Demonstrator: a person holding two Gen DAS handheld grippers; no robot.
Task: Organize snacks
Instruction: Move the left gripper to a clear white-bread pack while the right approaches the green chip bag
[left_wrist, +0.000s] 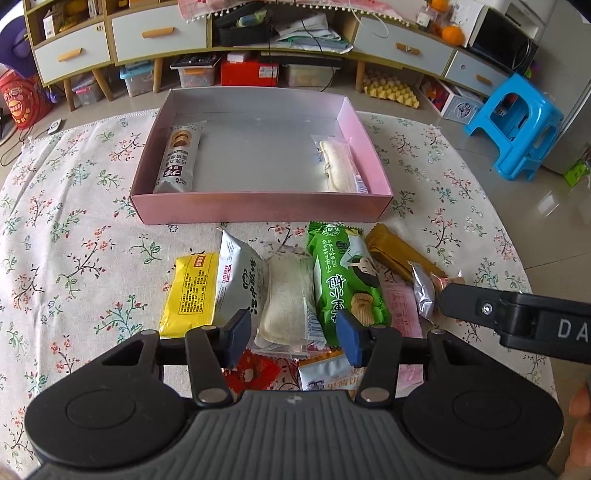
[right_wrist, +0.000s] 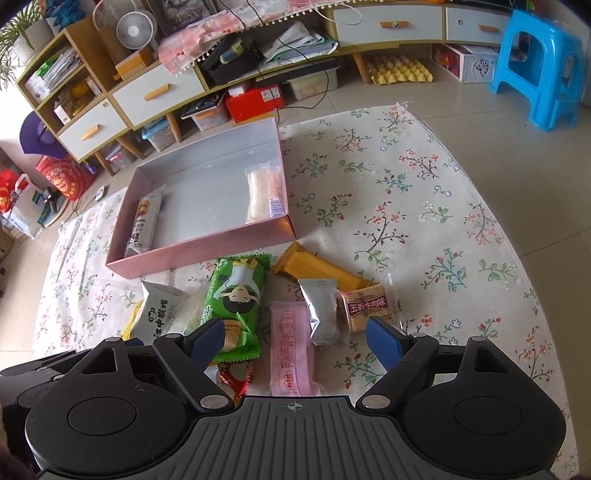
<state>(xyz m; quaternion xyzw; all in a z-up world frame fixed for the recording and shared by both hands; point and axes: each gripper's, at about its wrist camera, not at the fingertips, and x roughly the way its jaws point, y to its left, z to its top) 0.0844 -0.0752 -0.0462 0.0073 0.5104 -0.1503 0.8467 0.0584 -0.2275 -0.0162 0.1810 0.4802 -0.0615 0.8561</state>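
Observation:
Loose snacks lie on the floral cloth in front of a pink box (left_wrist: 258, 212). My left gripper (left_wrist: 294, 341) has its blue pads on either side of a clear-wrapped sandwich packet (left_wrist: 288, 299) and is shut on its near end. A white puffed packet (left_wrist: 240, 284) and a green biscuit packet (left_wrist: 347, 277) flank it. My right gripper (right_wrist: 295, 343) hangs open above a pink packet (right_wrist: 291, 343), with a silver packet (right_wrist: 321, 314) and a brown beef-flavour packet (right_wrist: 365, 308) just beyond. The box holds a biscuit roll (left_wrist: 179, 158) on its left and another sandwich packet (left_wrist: 340, 166) on its right.
A yellow packet (left_wrist: 192, 295), a gold bar (left_wrist: 395, 251) and a red wrapper (left_wrist: 251, 373) also lie in the pile. The round table's edge curves away on the right, with a blue stool (left_wrist: 517, 122) on the floor and a drawer cabinet (left_wrist: 159, 33) behind.

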